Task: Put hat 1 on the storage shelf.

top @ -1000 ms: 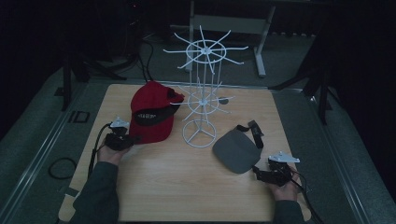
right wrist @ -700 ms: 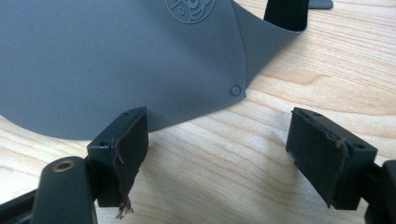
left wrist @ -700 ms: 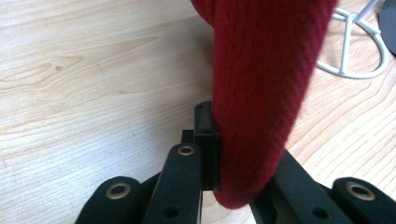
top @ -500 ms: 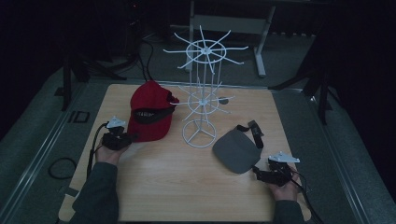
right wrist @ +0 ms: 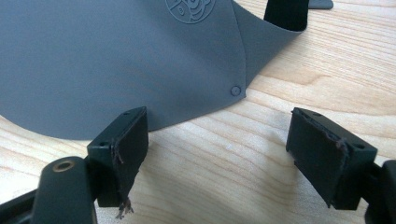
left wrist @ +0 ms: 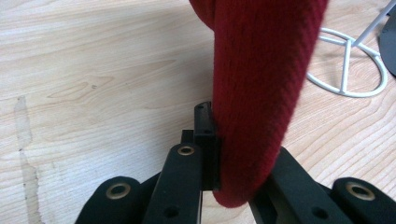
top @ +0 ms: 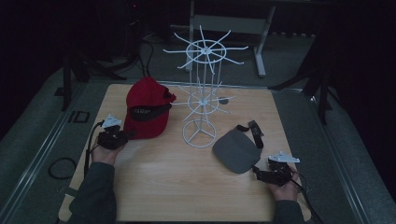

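Note:
A red cap [top: 147,109] sits at the left of the wooden table [top: 187,186], its crown raised. My left gripper [top: 122,136] is shut on the brim; in the left gripper view the red brim [left wrist: 257,93] is pinched between the black jaws of the left gripper [left wrist: 238,158]. A grey cap [top: 236,151] lies flat at the right. Just short of its near edge, my right gripper [top: 261,173] stands open. In the right gripper view the grey cap [right wrist: 116,60] lies beyond the spread fingers of the right gripper [right wrist: 224,140], with bare wood between them.
A white wire rack [top: 201,93] with radiating hooks stands mid-table between the caps; its ring base [left wrist: 348,70] is near the red brim. The grey cap's black strap [top: 254,130] trails toward the back right. Dark floor and stand legs surround the table.
The left gripper and the red cap have shifted very slightly to the left. The right gripper and grey cap have stayed put.

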`<state>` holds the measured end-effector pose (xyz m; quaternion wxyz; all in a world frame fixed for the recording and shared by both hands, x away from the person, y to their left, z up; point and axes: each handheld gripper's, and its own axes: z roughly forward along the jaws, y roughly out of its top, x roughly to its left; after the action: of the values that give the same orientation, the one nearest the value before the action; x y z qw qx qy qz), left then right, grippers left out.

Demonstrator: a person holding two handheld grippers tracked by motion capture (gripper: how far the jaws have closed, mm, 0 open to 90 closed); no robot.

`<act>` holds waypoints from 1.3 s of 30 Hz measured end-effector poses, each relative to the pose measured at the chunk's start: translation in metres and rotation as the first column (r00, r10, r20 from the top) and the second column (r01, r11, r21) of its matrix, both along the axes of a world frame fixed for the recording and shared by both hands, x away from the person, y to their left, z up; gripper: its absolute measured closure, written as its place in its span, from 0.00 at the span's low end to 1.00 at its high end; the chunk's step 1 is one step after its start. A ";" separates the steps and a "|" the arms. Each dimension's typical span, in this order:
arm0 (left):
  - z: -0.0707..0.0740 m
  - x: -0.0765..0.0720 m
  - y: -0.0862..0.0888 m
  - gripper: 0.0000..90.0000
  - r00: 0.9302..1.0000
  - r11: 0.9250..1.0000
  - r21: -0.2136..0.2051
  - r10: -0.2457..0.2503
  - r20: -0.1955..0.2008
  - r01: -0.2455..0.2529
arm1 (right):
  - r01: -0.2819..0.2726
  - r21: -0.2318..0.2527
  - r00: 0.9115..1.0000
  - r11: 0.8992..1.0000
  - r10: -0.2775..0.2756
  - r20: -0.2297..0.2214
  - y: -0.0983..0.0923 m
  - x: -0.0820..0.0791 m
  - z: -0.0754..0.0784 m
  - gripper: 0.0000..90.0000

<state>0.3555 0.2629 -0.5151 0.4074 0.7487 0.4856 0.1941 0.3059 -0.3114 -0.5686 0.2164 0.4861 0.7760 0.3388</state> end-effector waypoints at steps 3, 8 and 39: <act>0.001 -0.001 0.001 0.96 1.000 1.000 0.001 0.008 0.006 -0.008 | 0.000 0.000 1.000 1.000 0.000 0.000 0.000 0.000 0.000 0.23; 0.006 -0.004 0.003 0.96 0.999 1.000 -0.002 0.019 0.027 -0.019 | 0.000 0.000 1.000 1.000 0.000 0.000 0.000 0.000 0.000 0.23; 0.048 -0.018 0.008 0.96 0.986 0.999 -0.031 0.047 0.157 -0.043 | 0.000 -0.001 1.000 1.000 0.000 0.000 0.000 0.000 0.000 0.23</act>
<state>0.3372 0.2707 -0.4675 0.4502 0.7142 0.4713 0.2551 0.3058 -0.3114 -0.5686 0.2167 0.4860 0.7761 0.3385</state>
